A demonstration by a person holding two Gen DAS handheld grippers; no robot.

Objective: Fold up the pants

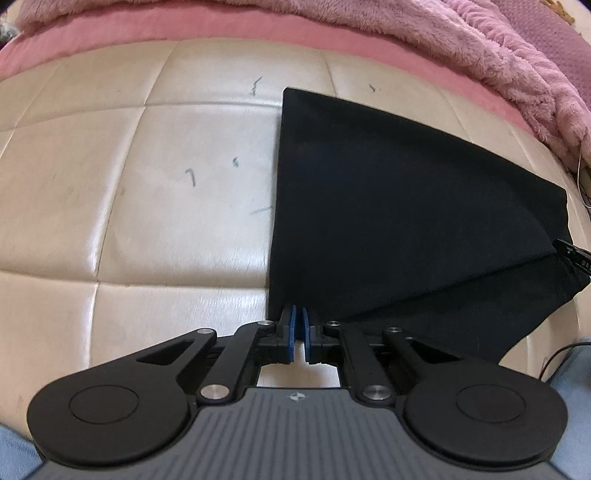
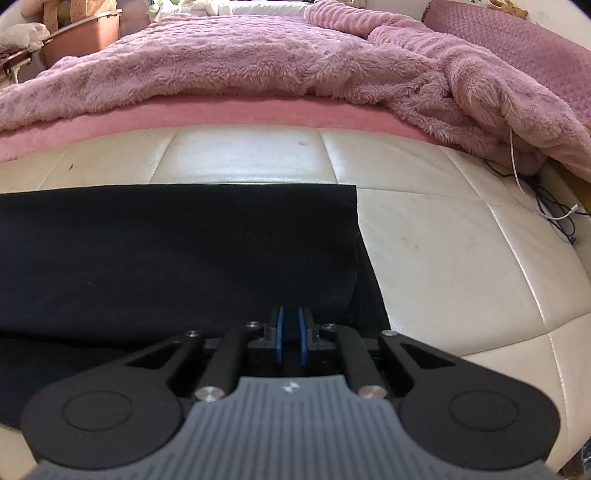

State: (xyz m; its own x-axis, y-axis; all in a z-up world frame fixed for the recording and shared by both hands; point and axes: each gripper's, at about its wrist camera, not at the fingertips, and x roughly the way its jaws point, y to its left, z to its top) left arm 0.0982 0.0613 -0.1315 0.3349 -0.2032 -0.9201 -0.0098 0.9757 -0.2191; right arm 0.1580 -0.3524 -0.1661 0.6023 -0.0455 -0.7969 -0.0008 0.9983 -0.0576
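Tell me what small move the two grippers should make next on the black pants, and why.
Probably lift both together and carry the near edge toward the far edge. The left gripper and right gripper each look pinched on the near edge of the black pants, which lie flat on the cream cushion.

Ahead of the left gripper (image 1: pixel 299 314) and to its left, the cream quilted leather surface (image 1: pixel 129 192) lies bare and passable as far as the pink fleece sheet edge (image 1: pixel 184 33). To its right the flat black fabric pants (image 1: pixel 388 206) cover the surface. Ahead of the right gripper (image 2: pixel 290 317), a bare cream strip separates the pants from the heaped fluffy pink blanket (image 2: pixel 258 62), which blocks passage beyond. To its right, open leather runs to tangled black and white cables (image 2: pixel 546 206).
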